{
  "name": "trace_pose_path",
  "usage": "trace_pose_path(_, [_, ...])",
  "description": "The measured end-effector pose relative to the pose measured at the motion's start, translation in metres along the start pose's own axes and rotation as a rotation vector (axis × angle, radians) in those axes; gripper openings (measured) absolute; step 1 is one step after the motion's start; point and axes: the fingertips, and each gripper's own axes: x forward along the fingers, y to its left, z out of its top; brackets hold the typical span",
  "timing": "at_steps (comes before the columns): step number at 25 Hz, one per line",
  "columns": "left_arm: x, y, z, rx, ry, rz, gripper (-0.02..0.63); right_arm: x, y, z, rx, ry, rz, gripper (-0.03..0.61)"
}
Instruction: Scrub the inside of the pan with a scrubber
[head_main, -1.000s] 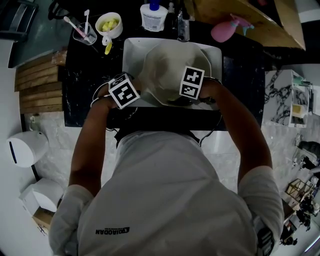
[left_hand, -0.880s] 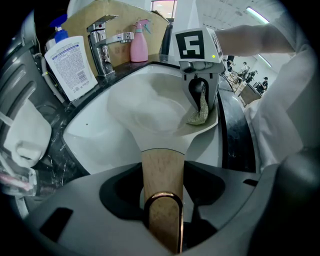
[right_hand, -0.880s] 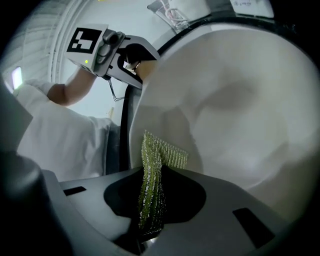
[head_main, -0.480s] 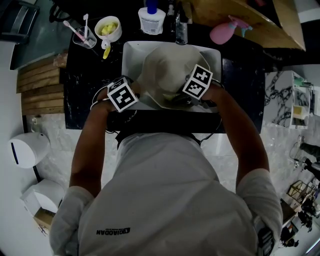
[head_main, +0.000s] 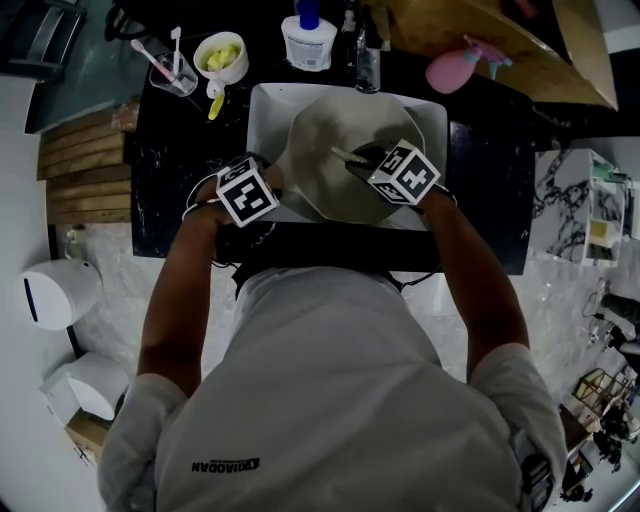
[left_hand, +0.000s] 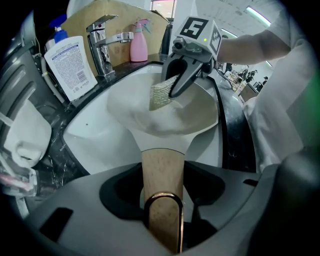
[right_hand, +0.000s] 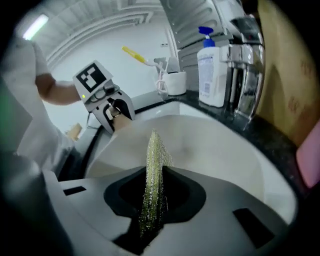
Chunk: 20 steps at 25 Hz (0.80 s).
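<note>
Pan (left_hand: 165, 117) lies in the middle of the white sink (head_main: 262, 105), its wooden handle (left_hand: 162, 165) clamped by the left gripper (left_hand: 162, 205). The right gripper (right_hand: 150, 210) pinches the scrubber (left_hand: 161, 95) inside the pan's bowl. This looks like the scrubbing step itself; the next move calls for pressing the scrubber down and sweeping it across the inside.

SINK-SIDE CLUTTER: A white sink (head_main: 262, 120) sits in a black marbled counter (head_main: 170, 180). A chrome faucet (head_main: 367, 55) stands at the sink's 12 o'clock, a white pump bottle (head_main: 307, 38) at 11 o'clock and a pink spray bottle (head_main: 452, 65) at 1 o'clock, near a brown board (head_main: 490, 40). At 10 o'clock, a white bowl (head_main: 220, 55) of yellow pieces sits just beside a clear cup (head_main: 172, 70) of toothbrushes. Wooden slats (head_main: 85, 170) lie at the counter's 9 o'clock, and 2 white containers (head_main: 55, 295) stand at its 7 o'clock.
</note>
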Motion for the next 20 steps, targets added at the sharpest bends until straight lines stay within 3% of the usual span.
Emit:
trace_pose_path(6, [0.000,0.000,0.000,-0.003,0.001,-0.003,0.246,0.009,-0.036,0.029,-0.258,-0.001,-0.263,0.087])
trace_pose_path(10, [0.000,-0.001,-0.001,-0.004,0.003,-0.004,0.246,0.025,-0.056,0.029,-0.382,0.054,-0.378,0.087])
trace_pose_path(15, [0.000,0.000,-0.001,-0.004,0.007,0.000,0.245,0.051,-0.058,0.021,-0.543,0.157,-0.405,0.087])
trace_pose_path(20, [0.000,0.000,-0.001,-0.003,0.008,-0.001,0.245,0.067,-0.059,0.010,-0.537,0.189,-0.357,0.087])
